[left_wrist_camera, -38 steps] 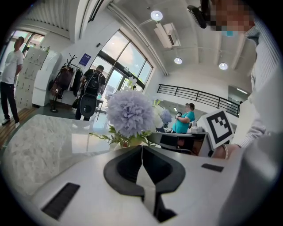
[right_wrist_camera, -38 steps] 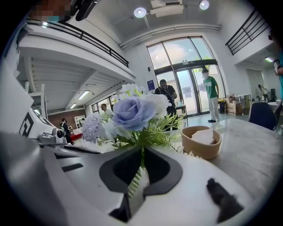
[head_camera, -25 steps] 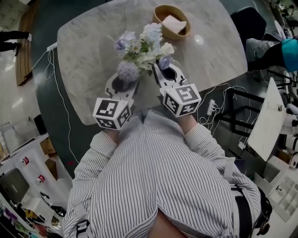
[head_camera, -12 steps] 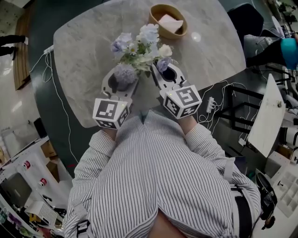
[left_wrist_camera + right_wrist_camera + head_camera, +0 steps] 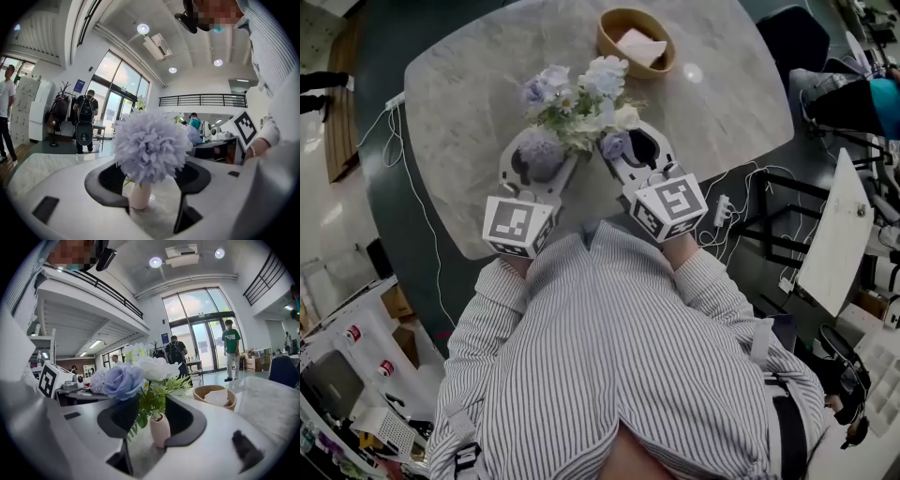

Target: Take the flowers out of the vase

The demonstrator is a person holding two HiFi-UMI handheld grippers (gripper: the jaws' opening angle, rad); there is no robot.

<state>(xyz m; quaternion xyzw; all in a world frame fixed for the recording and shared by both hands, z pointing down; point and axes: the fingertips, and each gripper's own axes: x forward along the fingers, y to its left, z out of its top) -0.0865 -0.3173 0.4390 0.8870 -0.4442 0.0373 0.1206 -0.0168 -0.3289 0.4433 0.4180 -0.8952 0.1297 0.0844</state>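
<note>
Left gripper (image 5: 536, 157): jaws have just been opening and stand wide apart; the lilac pompom bloom (image 5: 151, 150) sits between them, ungripped.
Right gripper (image 5: 636, 148): jaws also just opening, now apart; a blue rose (image 5: 124, 379) hangs by its inner jaw, not pinched.
Flowers (image 5: 581, 94): all in the vase (image 5: 160, 428) (a small, pale pink one).
Vase: upright on the marble bench (image 5: 469, 122), just ahead of both grippers.
Bowl (image 5: 619, 28): wooden, at the far edge, well apart.

Head view looks steeply down; gripper views (close, level) share the flowers (image 5: 581, 103).
</note>
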